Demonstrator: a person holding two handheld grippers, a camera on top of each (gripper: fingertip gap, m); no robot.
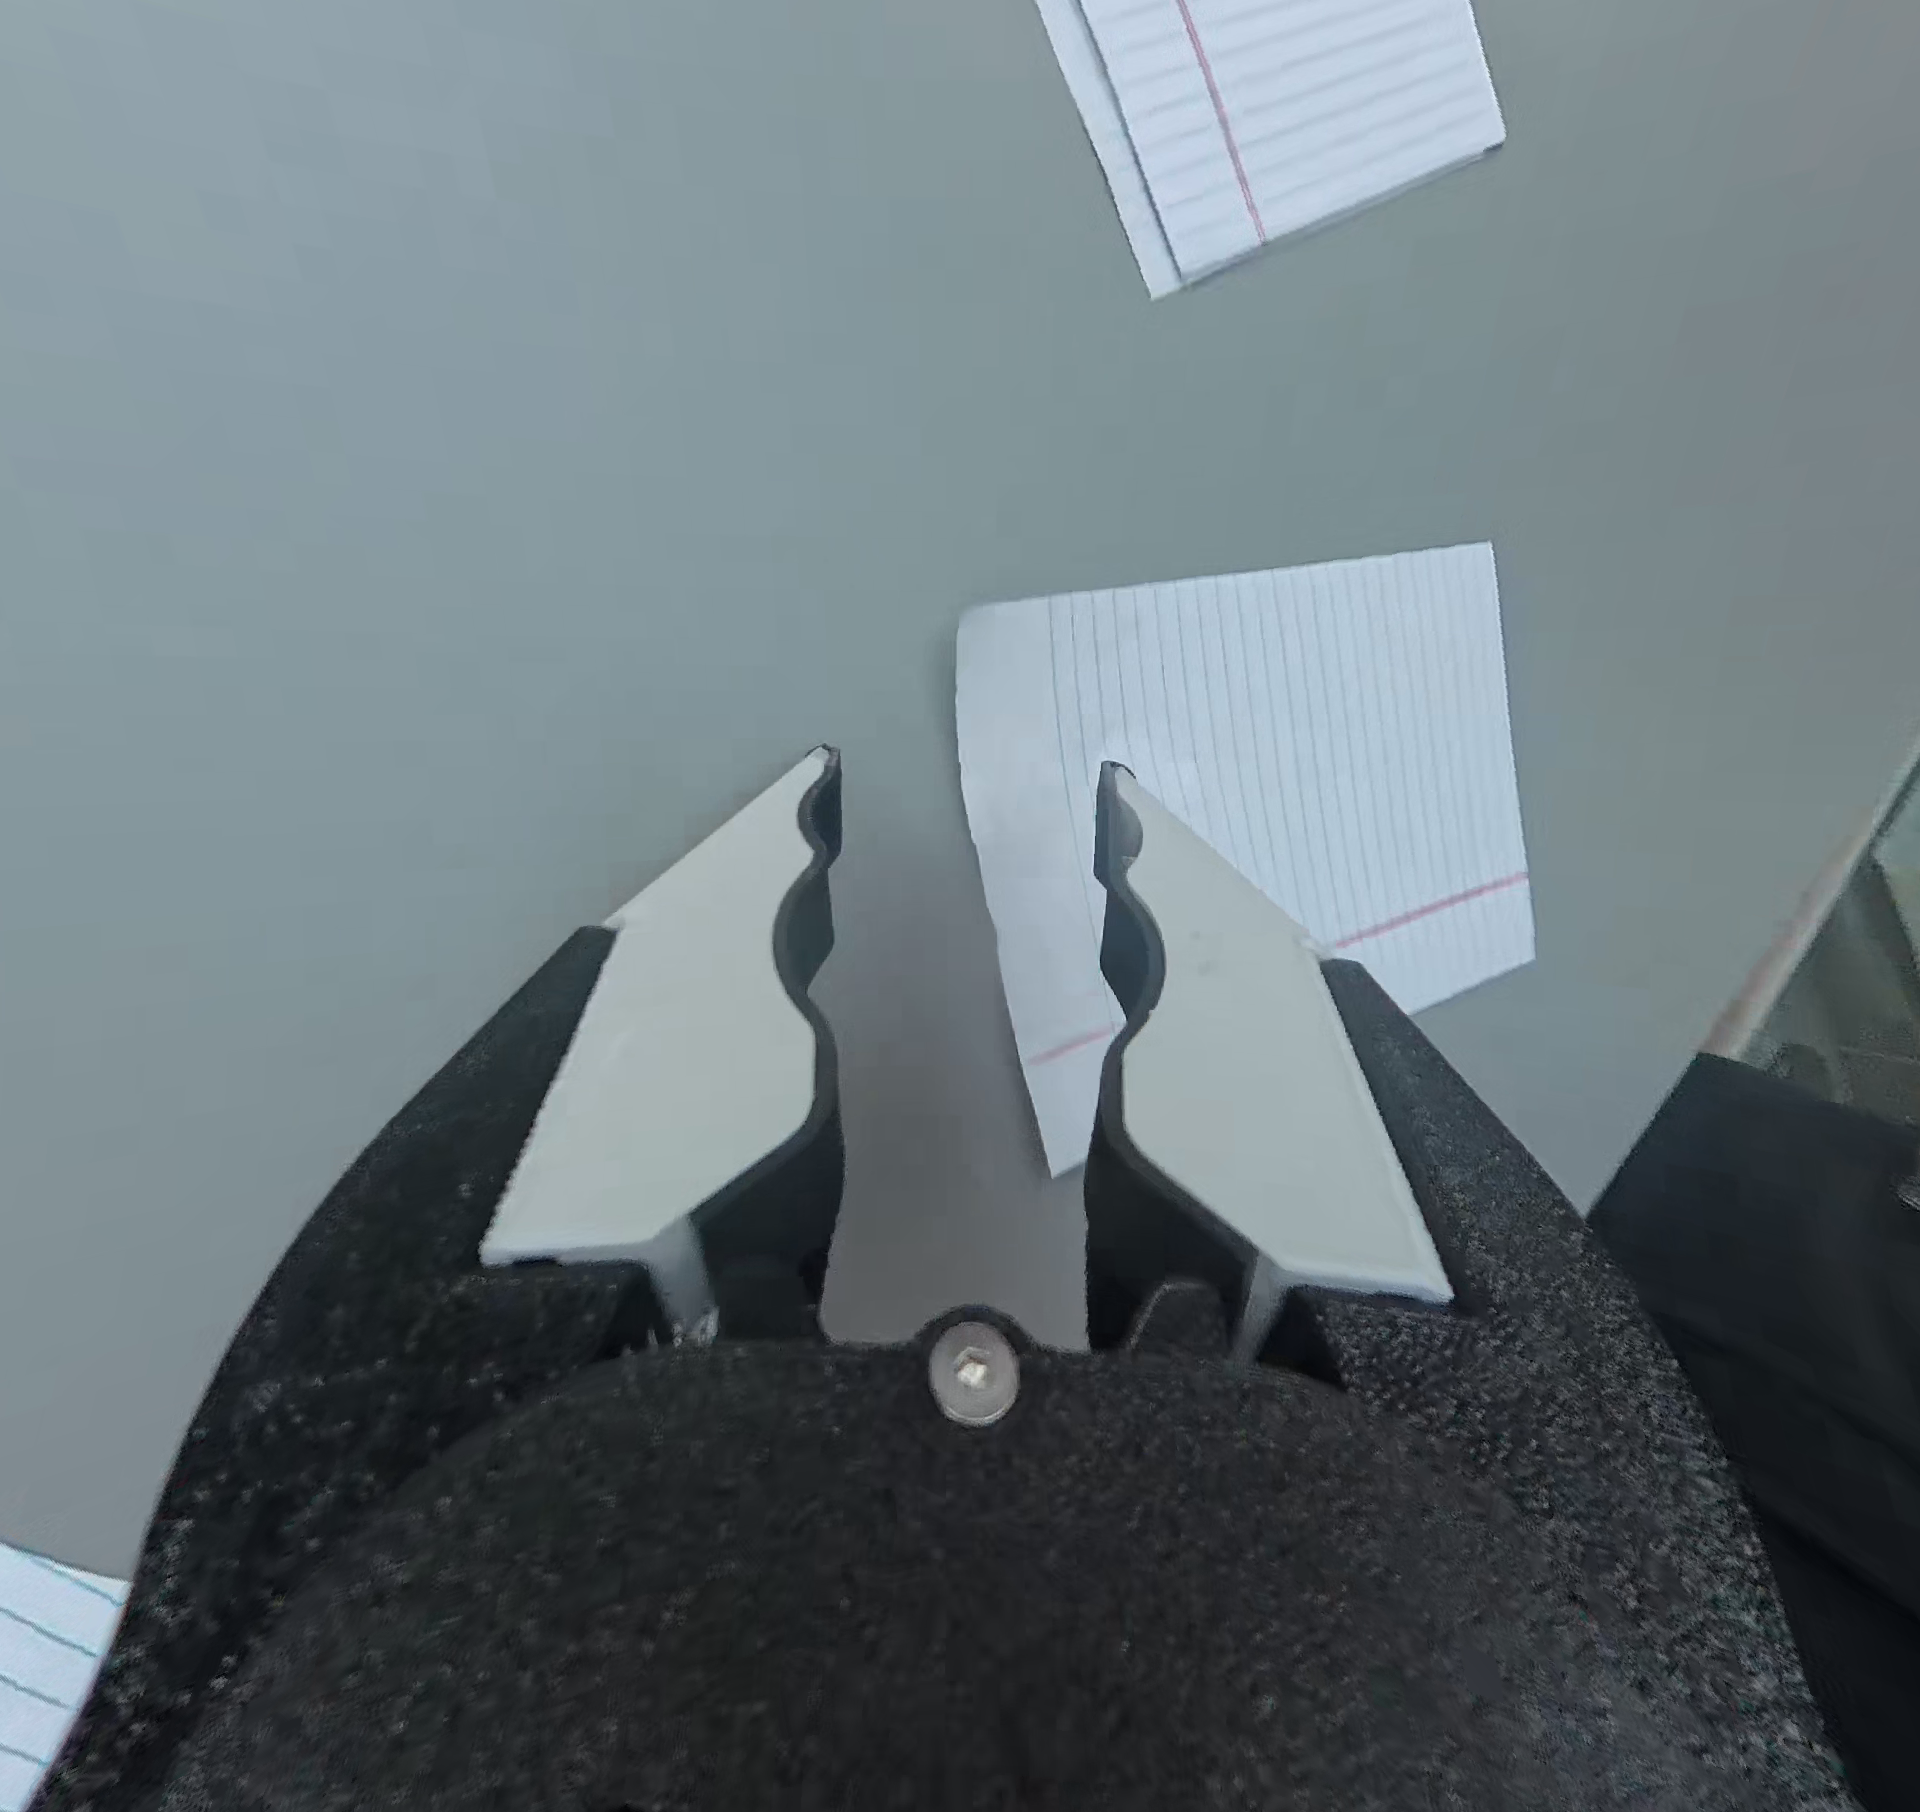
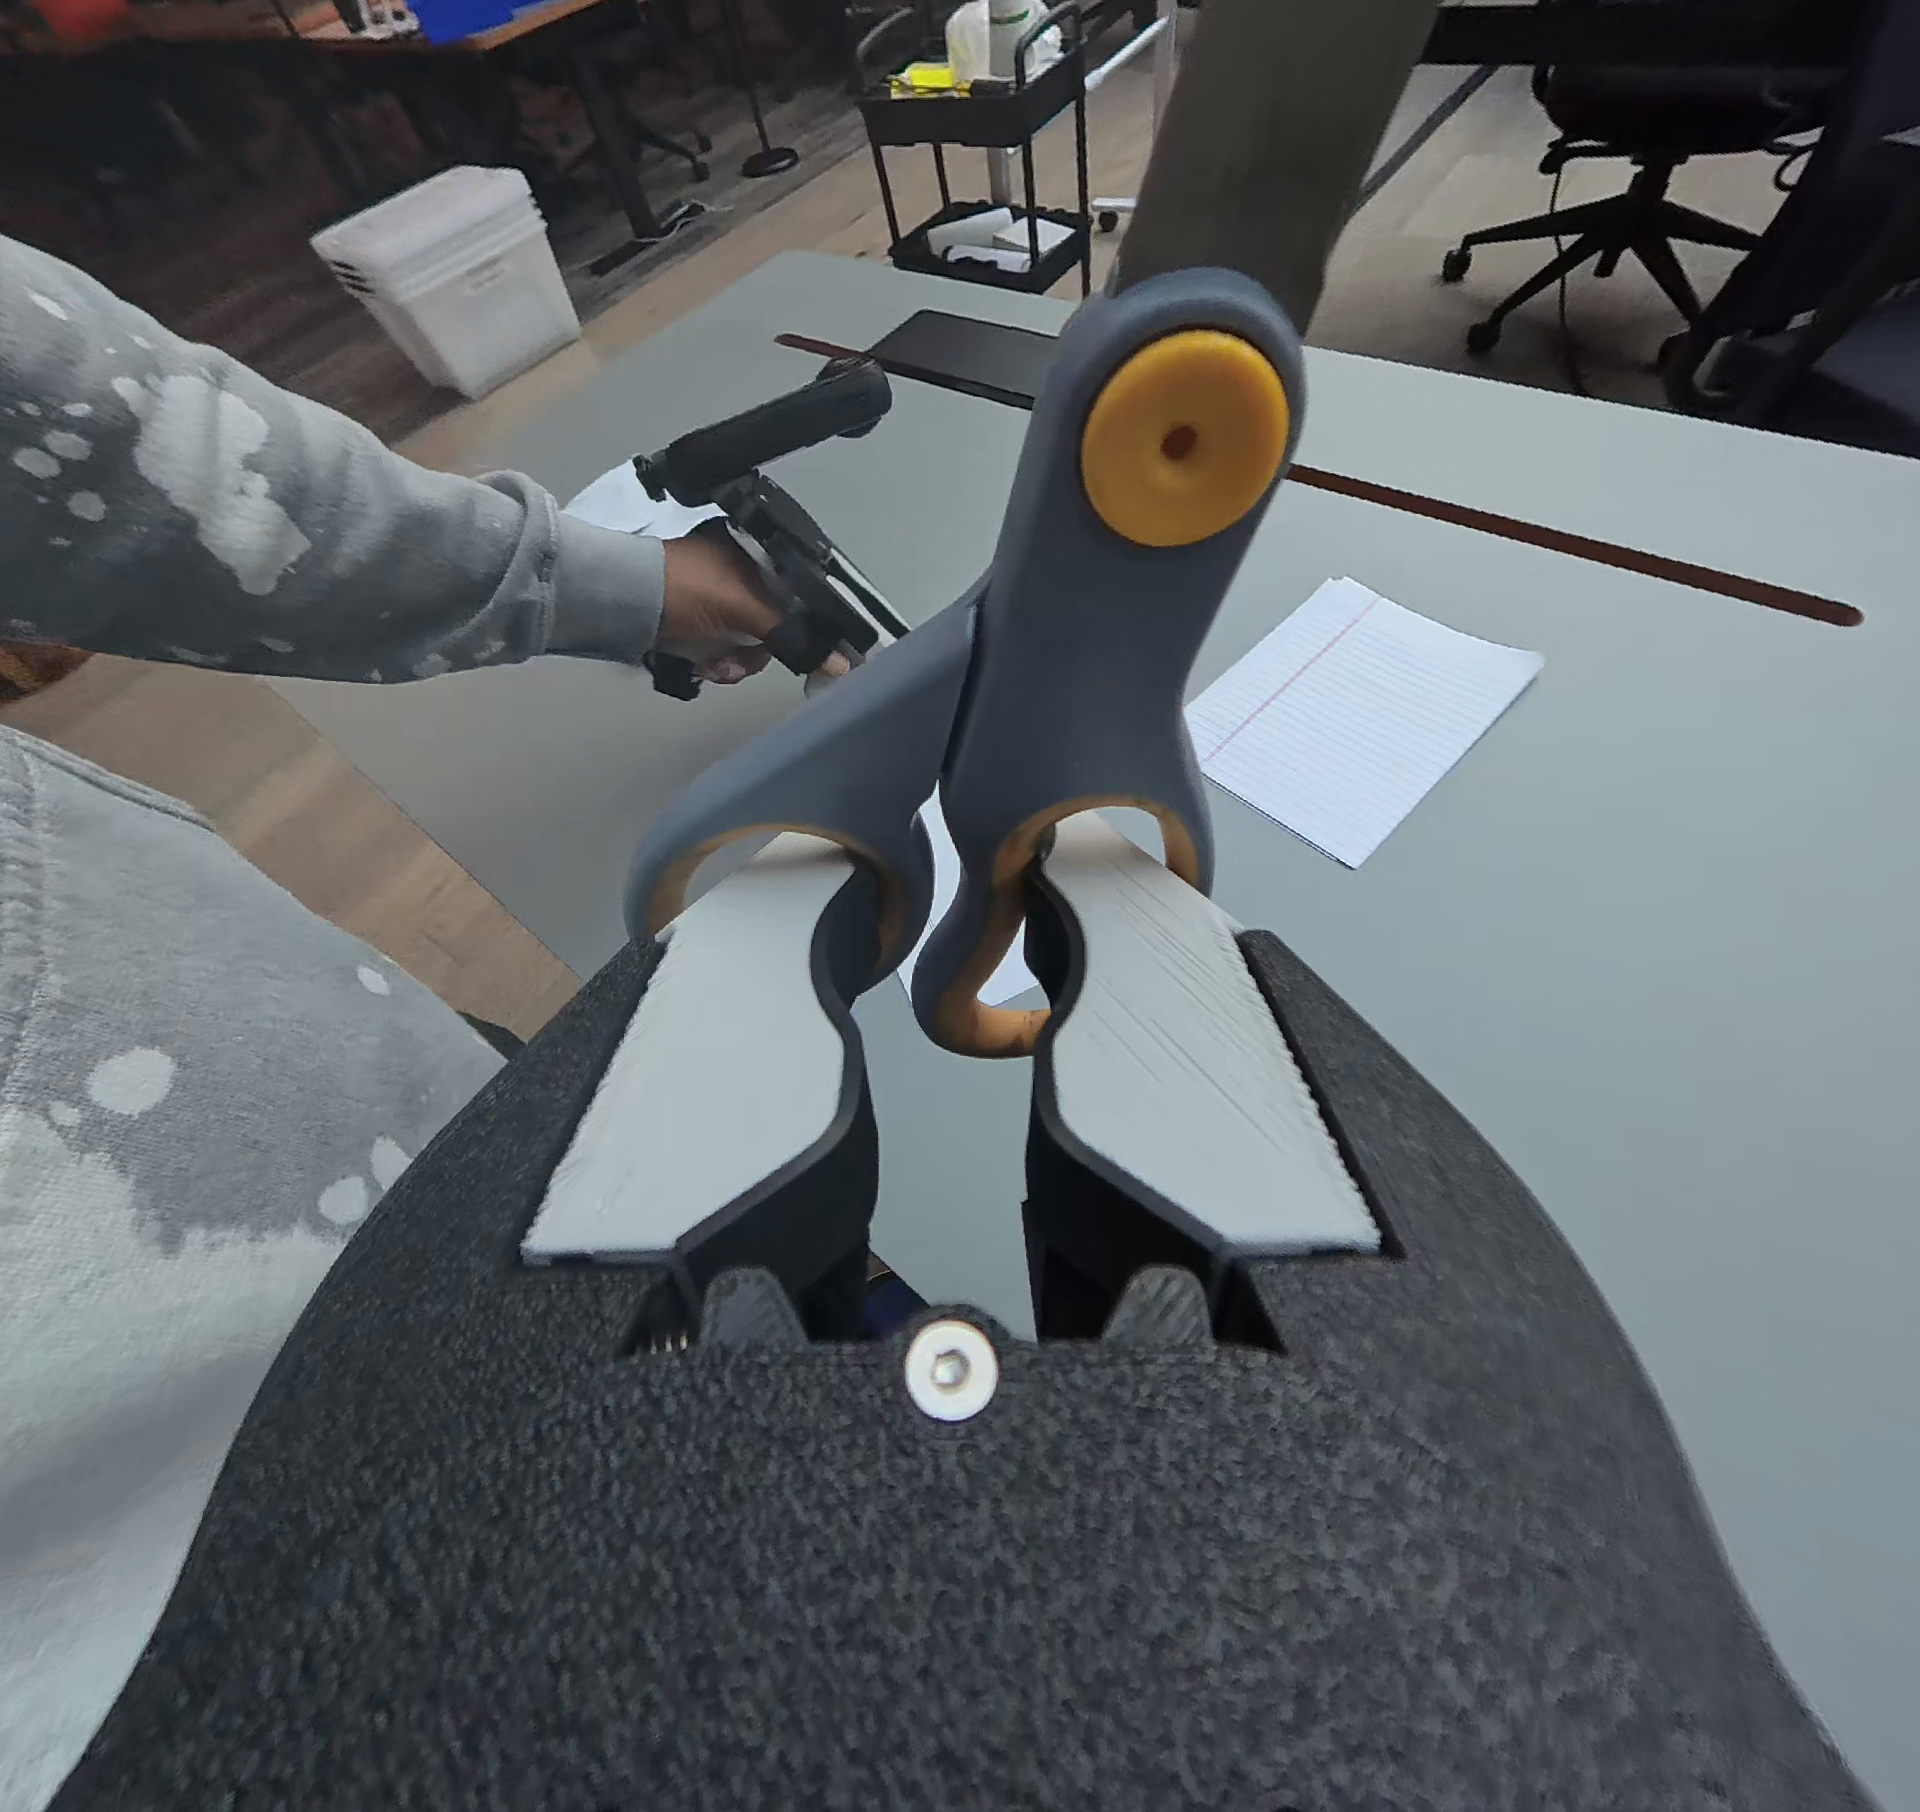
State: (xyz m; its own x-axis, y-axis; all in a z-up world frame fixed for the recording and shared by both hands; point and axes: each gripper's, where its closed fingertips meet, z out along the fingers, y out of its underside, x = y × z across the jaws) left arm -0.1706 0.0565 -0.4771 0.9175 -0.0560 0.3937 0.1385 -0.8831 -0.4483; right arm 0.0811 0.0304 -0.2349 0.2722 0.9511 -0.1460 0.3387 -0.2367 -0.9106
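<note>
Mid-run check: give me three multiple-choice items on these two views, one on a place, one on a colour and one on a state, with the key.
1. The left tongs hover over:
A. the edge of a lined sheet
B. a blue bin
C. a keyboard

2. The pivot cap on the scissors is:
A. green
B. orange-yellow
C. white

3. The right tongs are:
A. empty and shut
B. gripping a pen
C. threaded through the scissors' handle loops

Key:
1. A: the sheet's edge lies beneath the right-hand fingertip.
2. B: the cap stands out orange-yellow against the grey body.
3. C: each finger passes through one loop.
</note>
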